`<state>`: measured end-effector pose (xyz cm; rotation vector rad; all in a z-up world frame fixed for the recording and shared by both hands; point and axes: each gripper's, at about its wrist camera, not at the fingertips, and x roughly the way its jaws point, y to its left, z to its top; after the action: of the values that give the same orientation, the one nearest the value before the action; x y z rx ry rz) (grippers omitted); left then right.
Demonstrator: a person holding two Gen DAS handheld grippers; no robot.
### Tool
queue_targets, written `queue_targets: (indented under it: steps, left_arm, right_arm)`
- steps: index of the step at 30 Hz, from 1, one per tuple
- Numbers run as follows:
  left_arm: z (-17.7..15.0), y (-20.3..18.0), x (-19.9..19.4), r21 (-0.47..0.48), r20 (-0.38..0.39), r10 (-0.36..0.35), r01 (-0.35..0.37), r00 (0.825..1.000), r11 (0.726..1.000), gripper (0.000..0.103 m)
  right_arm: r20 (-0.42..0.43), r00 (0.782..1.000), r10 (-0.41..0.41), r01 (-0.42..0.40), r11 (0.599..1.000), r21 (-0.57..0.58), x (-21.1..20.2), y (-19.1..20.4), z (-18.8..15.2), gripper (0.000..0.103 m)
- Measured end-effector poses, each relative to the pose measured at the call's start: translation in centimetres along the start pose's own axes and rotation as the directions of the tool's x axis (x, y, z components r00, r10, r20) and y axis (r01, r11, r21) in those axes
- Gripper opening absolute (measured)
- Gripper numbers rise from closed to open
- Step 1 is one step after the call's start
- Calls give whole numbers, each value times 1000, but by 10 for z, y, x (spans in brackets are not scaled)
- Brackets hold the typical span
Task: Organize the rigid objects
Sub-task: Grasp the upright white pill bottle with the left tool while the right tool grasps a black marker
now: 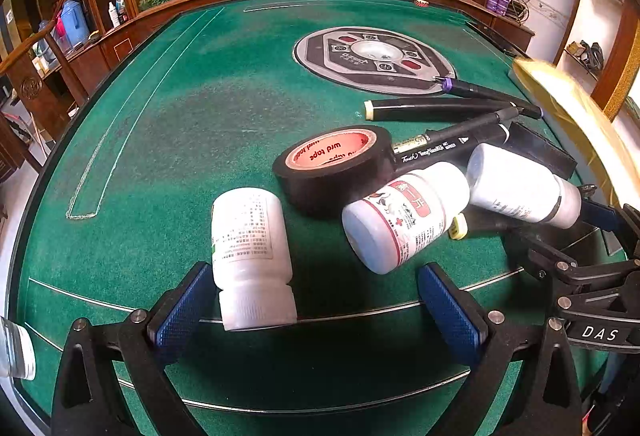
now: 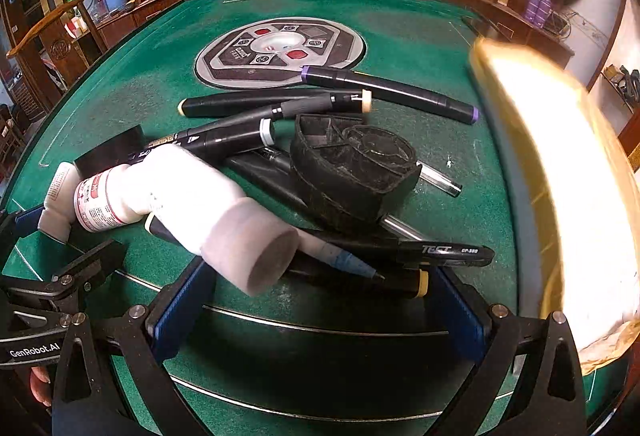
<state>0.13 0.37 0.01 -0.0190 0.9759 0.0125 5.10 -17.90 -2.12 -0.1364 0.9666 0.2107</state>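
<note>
My left gripper (image 1: 316,300) is open. A white pill bottle (image 1: 250,256) lies between its blue fingers, close to the left pad. A black tape roll (image 1: 334,166) and a red-labelled white bottle (image 1: 404,216) lie just ahead. A third white bottle (image 1: 520,184) lies on the pile to the right. My right gripper (image 2: 320,300) is open, its fingers on either side of that bottle's cap (image 2: 260,256) and some black markers (image 2: 360,272). A black tape dispenser (image 2: 352,168) sits on the pens ahead. More markers (image 2: 276,102) lie behind it.
The green felt mahjong table (image 1: 180,124) has a round grey control panel (image 1: 374,58) at its centre. A blurred yellow-white box edge (image 2: 560,176) rises at the right. Wooden rails and shelves surround the table. Another white container (image 1: 14,350) sits at the left edge.
</note>
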Motion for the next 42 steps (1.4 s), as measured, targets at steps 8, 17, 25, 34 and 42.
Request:
queue_targets:
  steps: [8, 17, 25, 34, 42]
  left_arm:
    - [-1, -2, 1, -7, 1, 5, -5, 1000, 1000, 102]
    - [-4, -1, -1, -40, 8, 19, -19, 1000, 999, 102]
    - [-3, -4, 1, -56, 3, 39, -38, 999, 998, 102]
    - [-1, -5, 2, -66, -2, 44, -44, 999, 997, 103]
    - [-2, -5, 1, -58, -1, 36, -36, 999, 998, 102]
  right_arm:
    - [-1, 1000, 0, 0, 1000, 0, 0, -1, 1, 103]
    - [-1, 1000, -1, 1, 1000, 2, -1, -1, 0, 103]
    - [-25, 996, 80, -83, 989, -126, 8, -6, 13, 103]
    - [-26, 997, 79, -81, 989, -127, 6, -7, 12, 103]
    - [-25, 996, 80, -83, 988, -129, 6, -7, 12, 103]
